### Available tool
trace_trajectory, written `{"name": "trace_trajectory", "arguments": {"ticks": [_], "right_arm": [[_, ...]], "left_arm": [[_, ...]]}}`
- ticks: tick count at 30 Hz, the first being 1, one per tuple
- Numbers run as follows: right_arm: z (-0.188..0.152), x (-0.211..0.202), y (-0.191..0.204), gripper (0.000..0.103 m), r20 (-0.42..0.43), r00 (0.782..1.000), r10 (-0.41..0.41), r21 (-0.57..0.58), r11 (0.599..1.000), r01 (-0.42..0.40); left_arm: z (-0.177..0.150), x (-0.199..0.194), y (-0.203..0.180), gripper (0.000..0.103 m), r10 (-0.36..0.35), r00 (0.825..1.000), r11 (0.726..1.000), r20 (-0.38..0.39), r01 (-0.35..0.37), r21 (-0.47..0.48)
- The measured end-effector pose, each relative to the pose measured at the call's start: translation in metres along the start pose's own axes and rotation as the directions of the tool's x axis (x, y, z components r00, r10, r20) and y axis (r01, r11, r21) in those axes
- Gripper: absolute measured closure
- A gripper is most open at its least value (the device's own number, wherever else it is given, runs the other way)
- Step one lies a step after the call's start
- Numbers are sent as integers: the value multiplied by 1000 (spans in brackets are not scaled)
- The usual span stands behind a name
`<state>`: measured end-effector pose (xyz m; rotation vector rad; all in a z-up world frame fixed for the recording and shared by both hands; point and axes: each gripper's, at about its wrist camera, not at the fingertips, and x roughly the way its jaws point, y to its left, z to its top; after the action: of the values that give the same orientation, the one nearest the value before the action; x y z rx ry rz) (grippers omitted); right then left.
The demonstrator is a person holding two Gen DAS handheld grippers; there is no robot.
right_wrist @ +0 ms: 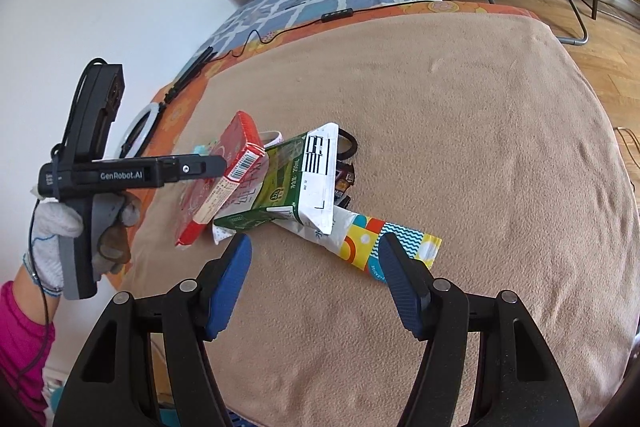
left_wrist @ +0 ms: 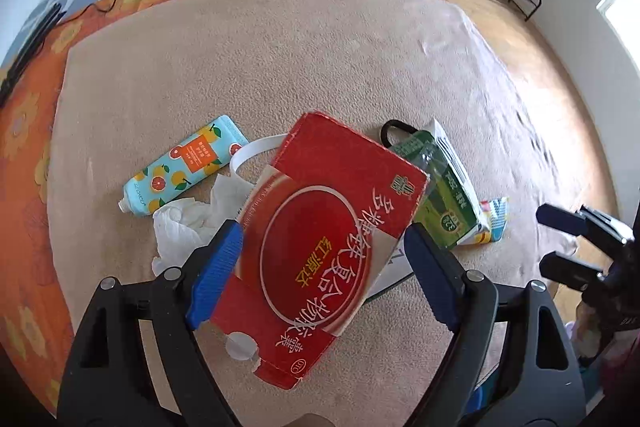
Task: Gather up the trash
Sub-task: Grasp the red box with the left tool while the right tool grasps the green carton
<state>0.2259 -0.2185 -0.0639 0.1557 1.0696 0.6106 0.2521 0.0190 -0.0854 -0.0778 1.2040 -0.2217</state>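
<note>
Left tongs (left_wrist: 322, 267) wide around red box (left_wrist: 320, 247), not pinching; centre, then close; right tongs (right_wrist: 316, 283) open, empty.

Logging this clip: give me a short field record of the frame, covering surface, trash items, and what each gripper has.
surface: tan blanket spread on a bed
left gripper: red box between its jaws, right pad clear of it; contact on the left pad unclear
right gripper: open, empty, above the blanket near the pile
other trash: green carton, colourful wrapper, fruit-print tube, crumpled tissue
person: gloved hand holds the left gripper
</note>
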Motion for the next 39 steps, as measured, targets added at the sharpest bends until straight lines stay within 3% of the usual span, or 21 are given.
{"name": "trace_trajectory", "arguments": {"ticks": [7,19,27,34,36,39], "right_arm": [[1,5,-2,38,-8,1000,8,16,1000,-8],[11,41,-4,38,-55,993,108,114,988,-101],[25,64,-19,38,-50,981,189,267,949,-170],[34,80,-19,38,-48,980,194,300,938,-171],[35,84,-17,57,-47,978,202,307,935,-179],[38,87,-14,65,-47,977,208,309,933,-183]], "left_arm": [[-9,10,-10,16,103,995,992,-8,-102,77],[-10,11,27,16,-16,1000,998,7,16,-66],[-11,8,22,21,-7,1000,999,25,8,-39],[-6,5,21,31,-6,999,1000,38,7,-26],[-5,2,20,36,1,999,1000,44,0,-12],[-4,-6,17,47,13,998,1000,61,-13,1]]}}
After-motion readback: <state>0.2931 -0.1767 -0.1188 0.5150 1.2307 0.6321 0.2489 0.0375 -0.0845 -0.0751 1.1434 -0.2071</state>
